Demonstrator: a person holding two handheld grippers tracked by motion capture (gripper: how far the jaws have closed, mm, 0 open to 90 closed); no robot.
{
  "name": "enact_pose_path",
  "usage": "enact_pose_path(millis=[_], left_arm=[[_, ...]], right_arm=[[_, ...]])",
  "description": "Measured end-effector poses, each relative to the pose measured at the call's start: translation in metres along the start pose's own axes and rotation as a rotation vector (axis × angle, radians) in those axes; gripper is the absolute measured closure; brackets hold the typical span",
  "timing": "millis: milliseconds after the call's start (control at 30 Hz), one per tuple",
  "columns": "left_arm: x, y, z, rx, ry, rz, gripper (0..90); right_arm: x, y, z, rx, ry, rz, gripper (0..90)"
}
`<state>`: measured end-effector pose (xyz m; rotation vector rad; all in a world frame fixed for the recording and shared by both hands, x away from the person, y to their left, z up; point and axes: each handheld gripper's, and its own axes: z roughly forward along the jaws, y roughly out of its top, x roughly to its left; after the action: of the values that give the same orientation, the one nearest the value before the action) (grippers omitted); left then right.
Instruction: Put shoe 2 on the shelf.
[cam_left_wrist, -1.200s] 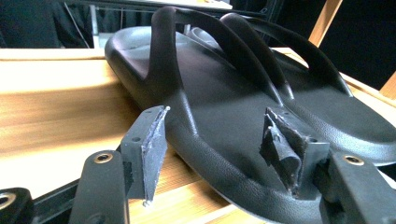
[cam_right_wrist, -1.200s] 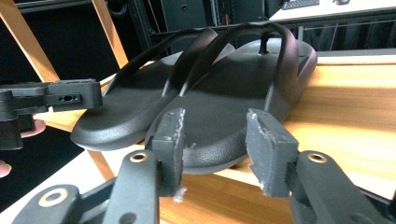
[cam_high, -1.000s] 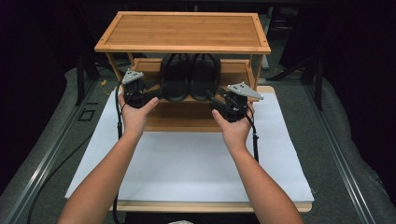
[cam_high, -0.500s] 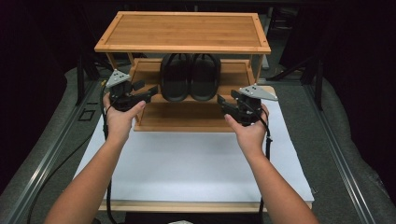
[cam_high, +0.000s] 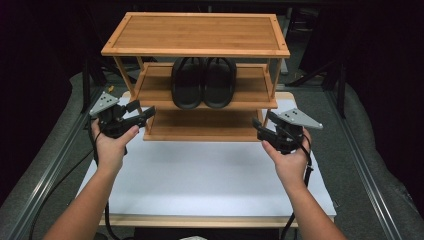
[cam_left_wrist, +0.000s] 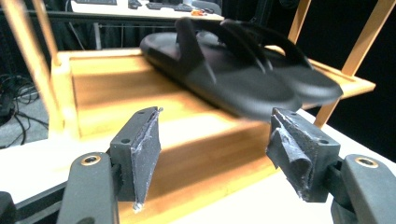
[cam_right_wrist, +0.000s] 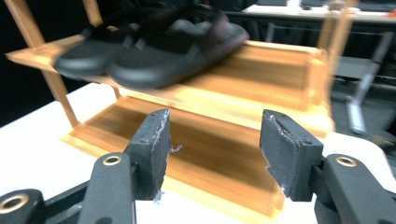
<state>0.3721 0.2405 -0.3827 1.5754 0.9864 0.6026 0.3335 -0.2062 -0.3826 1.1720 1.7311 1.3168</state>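
the left gripper (cam_high: 145, 116) and right gripper (cam_high: 258, 128) are both spread with nothing between the pads. the left jaws have just been opening wider, and they sit off the rack's (cam_high: 195, 50) front corners, one each side, above the white mat (cam_high: 200, 175). each points inward toward the rack.

the sandals (cam_high: 203, 82) lie side by side on the middle shelf (cam_high: 155, 90), touching along their inner edges. their long axes run front to back. which end faces the person is hard to tell from above; the left gripper view suggests the straps start toward the back, so the heels likely face forward.

risks, as i judge them: a jaw coming in from the side could clip a post (cam_high: 129, 75) or the top shelf's edge and shove the light rack. pinching one sandal by its edge may drag its neighbour along, or let the soft sole fold and slip off the shelf lip.
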Motion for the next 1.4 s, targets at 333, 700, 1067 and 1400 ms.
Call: enact_pose_path(millis=[333,700,1067,1400], left_arm=[[-0.006,-0.034,-0.023,0.007,0.025,0.015,33.9],[0.004,-0.079,-0.021,0.042,0.032,-0.004,32.8],[0.015,-0.113,-0.006,0.148,0.009,0.020,32.1],[0.015,-0.127,0.007,0.212,0.009,0.047,32.6]], right_arm=[[-0.004,-0.036,-0.027,0.033,-0.036,-0.004,42.7],[-0.006,-0.087,-0.026,0.043,-0.033,-0.015,36.3],[-0.012,-0.137,-0.004,0.151,-0.004,-0.025,36.1],[-0.013,-0.147,0.006,0.197,0.005,-0.020,35.0]])
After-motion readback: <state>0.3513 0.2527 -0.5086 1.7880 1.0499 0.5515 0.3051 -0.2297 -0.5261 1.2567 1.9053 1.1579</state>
